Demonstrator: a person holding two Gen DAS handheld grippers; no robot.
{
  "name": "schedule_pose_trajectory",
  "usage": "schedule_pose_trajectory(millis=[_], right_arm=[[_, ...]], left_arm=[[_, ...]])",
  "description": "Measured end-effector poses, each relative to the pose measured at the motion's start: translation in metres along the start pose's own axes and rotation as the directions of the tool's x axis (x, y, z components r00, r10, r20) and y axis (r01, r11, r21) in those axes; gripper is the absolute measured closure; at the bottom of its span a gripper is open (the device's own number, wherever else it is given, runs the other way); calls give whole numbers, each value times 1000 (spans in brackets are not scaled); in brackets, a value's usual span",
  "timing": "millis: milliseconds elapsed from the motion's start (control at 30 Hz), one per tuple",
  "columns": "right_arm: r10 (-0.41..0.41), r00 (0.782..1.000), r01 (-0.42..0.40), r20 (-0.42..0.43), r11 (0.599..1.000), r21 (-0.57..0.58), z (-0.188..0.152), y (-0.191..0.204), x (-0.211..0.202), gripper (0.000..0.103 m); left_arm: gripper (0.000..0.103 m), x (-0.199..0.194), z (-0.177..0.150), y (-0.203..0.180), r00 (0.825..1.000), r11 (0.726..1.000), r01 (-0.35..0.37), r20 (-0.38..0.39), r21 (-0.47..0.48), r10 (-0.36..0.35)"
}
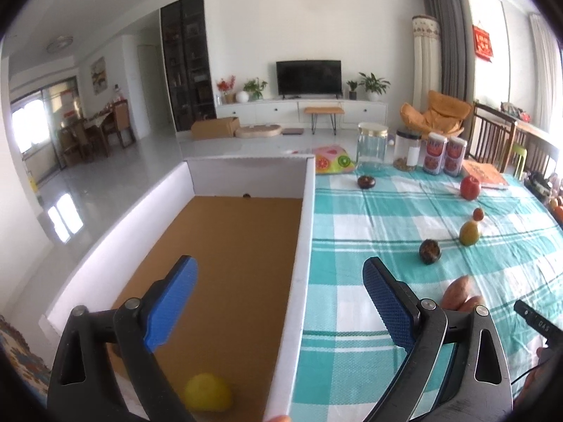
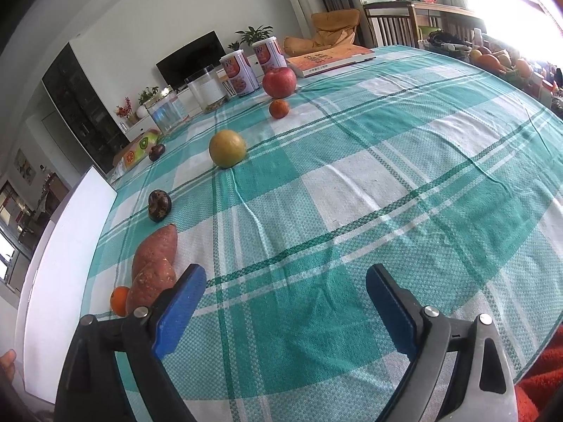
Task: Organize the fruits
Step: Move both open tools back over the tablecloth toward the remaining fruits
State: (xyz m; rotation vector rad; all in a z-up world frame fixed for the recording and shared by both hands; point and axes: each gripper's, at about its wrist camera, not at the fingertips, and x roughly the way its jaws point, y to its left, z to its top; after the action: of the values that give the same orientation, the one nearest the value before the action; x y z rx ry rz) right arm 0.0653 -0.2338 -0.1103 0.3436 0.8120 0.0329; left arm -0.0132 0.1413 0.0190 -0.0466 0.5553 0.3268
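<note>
One round yellow fruit (image 1: 207, 392) lies in the near corner of the white-walled cardboard box (image 1: 302, 246), seen only past my left gripper (image 1: 281, 302), whose jaws gape empty over the box wall. On the checked tabletop (image 2: 352, 183) I count two dark mangosteens (image 2: 159, 205), two sweet potatoes (image 2: 155, 256), one red apple (image 2: 279, 82). Only my right gripper (image 2: 286, 307) view shows the small orange (image 2: 119, 300); its jaws stand wide, tilted down, empty.
</note>
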Motion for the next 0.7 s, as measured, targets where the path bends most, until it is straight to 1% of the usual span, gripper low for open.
schedule_pose_trajectory(millis=[100,167,300,433,567,700], right_arm=[[-10,1000,10,5,1000,-1,0,0,-1,11],[-13,1000,13,4,1000,-1,0,0,-1,10],[-24,1000,24,6,1000,-1,-1,0,-2,8],[-32,999,32,12,999,1,-1,-1,-3,7],[-31,999,31,9,1000,3,-1,-1,-3,7],[-28,1000,28,7,1000,3,-1,-1,-2,7]], left_arm=[[5,-6,4,-10,998,998,64,28,-6,-64],[4,-6,5,-21,994,994,107,27,12,-107],[4,-2,2,-48,984,982,181,-9,50,-181],[4,-3,-8,-73,965,963,259,-53,78,-256],[4,-7,-16,-93,954,944,298,-87,144,-288],[4,-8,-23,-102,951,933,306,-110,187,-290]])
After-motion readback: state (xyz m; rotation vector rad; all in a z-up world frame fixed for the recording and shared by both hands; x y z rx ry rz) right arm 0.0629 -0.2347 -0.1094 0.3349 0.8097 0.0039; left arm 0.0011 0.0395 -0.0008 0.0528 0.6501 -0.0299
